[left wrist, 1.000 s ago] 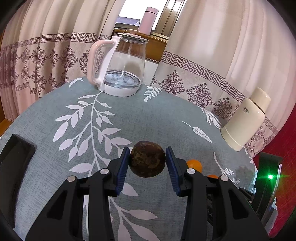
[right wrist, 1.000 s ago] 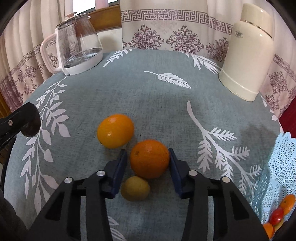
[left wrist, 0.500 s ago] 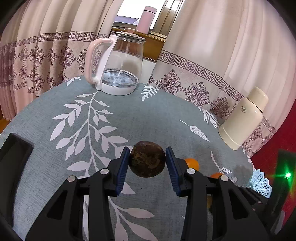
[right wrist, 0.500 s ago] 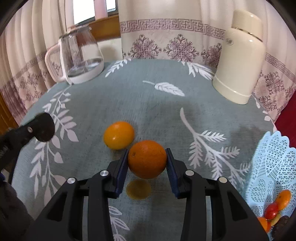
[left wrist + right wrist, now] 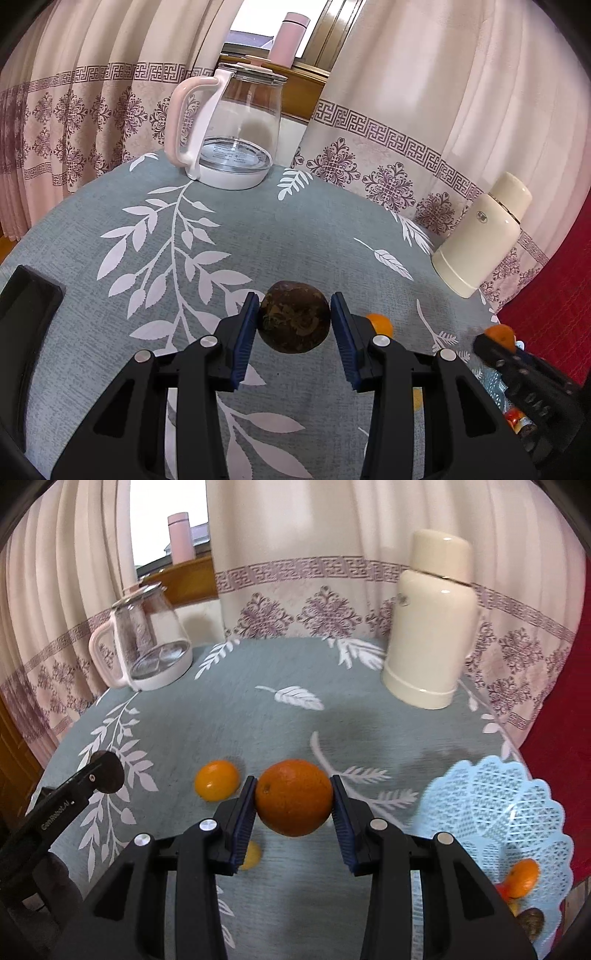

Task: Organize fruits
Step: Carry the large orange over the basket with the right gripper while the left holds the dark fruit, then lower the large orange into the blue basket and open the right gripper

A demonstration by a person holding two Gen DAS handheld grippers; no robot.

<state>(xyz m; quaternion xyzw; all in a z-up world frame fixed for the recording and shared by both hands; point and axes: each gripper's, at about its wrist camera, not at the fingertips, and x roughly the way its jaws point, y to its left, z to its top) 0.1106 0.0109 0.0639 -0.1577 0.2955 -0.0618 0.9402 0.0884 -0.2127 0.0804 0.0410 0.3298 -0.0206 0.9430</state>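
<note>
My left gripper [image 5: 293, 321] is shut on a dark brown round fruit [image 5: 293, 317], held above the grey leaf-print tablecloth [image 5: 184, 240]. My right gripper [image 5: 294, 800] is shut on a large orange [image 5: 294, 796], lifted clear of the cloth. On the cloth to its left lies a smaller orange [image 5: 217, 780]; a yellowish fruit [image 5: 250, 854] sits half hidden under the left finger. At the right, a light blue lattice basket [image 5: 491, 812] holds an orange fruit [image 5: 522, 877], something red and a brown fruit [image 5: 532, 919]. The left gripper [image 5: 99, 775] shows at the left edge of the right wrist view.
A glass kettle with a pink handle [image 5: 229, 129] stands at the table's far side. A cream thermos [image 5: 432, 620] stands at the far right, behind the basket. Curtains hang around the table; a pink bottle [image 5: 288, 37] sits on the windowsill. A red surface [image 5: 554, 295] lies right.
My right gripper has lifted the large orange off the cloth and swung right, so more of the blue basket shows. The left gripper still holds the brown fruit in place.
</note>
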